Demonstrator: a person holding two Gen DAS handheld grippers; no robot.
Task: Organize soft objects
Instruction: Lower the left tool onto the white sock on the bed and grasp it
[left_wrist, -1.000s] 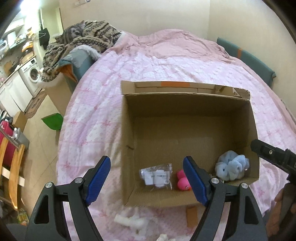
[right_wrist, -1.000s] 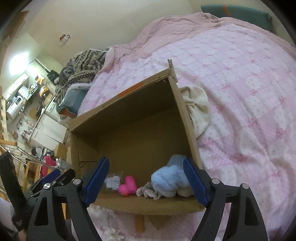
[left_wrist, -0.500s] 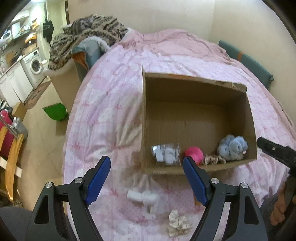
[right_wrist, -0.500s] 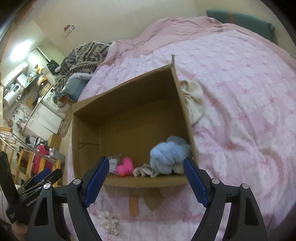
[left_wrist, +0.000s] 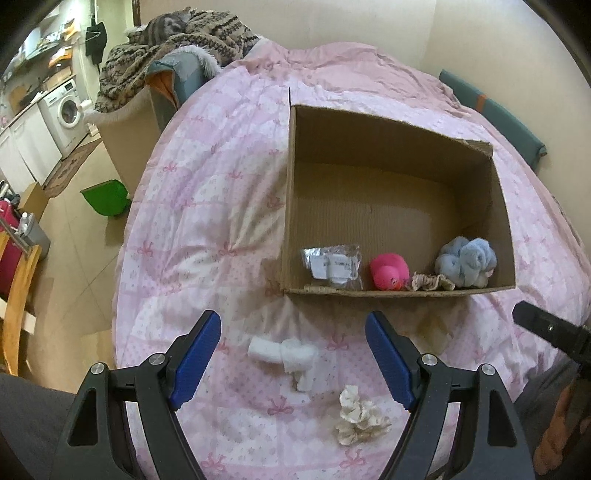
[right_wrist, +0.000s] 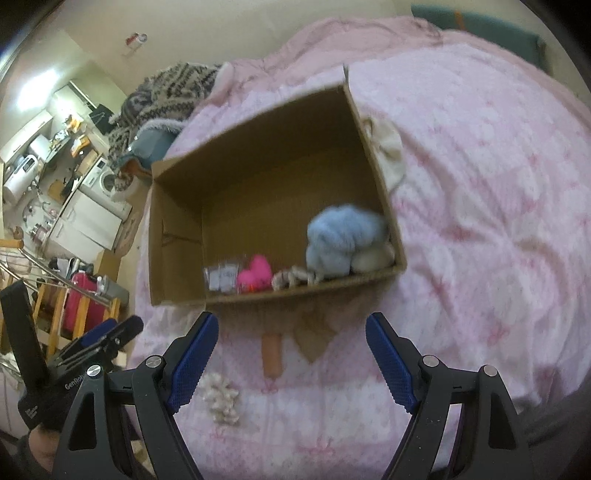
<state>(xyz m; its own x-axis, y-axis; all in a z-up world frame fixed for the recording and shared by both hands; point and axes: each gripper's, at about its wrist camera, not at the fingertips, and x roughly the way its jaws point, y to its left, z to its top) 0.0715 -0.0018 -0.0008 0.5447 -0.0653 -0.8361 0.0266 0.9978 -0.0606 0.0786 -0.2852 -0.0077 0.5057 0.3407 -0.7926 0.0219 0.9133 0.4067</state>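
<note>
An open cardboard box (left_wrist: 388, 147) (right_wrist: 177, 236) lies on the pink bed. Along its near wall sit a plastic packet (left_wrist: 332, 264), a pink plush toy (left_wrist: 388, 273) (right_wrist: 255, 278), a small patterned scrunchie (left_wrist: 430, 282) and a fluffy blue scrunchie (left_wrist: 467, 260) (right_wrist: 343, 240). On the bed in front of the box lie a white rolled cloth (left_wrist: 288, 354) and a cream scrunchie (left_wrist: 358, 417) (right_wrist: 221, 397). My left gripper (left_wrist: 293, 360) is open and empty, just above the white cloth. My right gripper (right_wrist: 291, 363) is open and empty, before the box.
A cream cloth (right_wrist: 388, 147) lies behind the box's right side. A patterned blanket pile (left_wrist: 177, 40) sits at the bed's far left. The floor, a green bin (left_wrist: 105, 197) and a wooden chair (left_wrist: 16, 291) lie left of the bed edge.
Both grippers have pulled back from the box towards the near bed edge. The white cloth and cream scrunchie have come into view under the left gripper. Both stay open.
</note>
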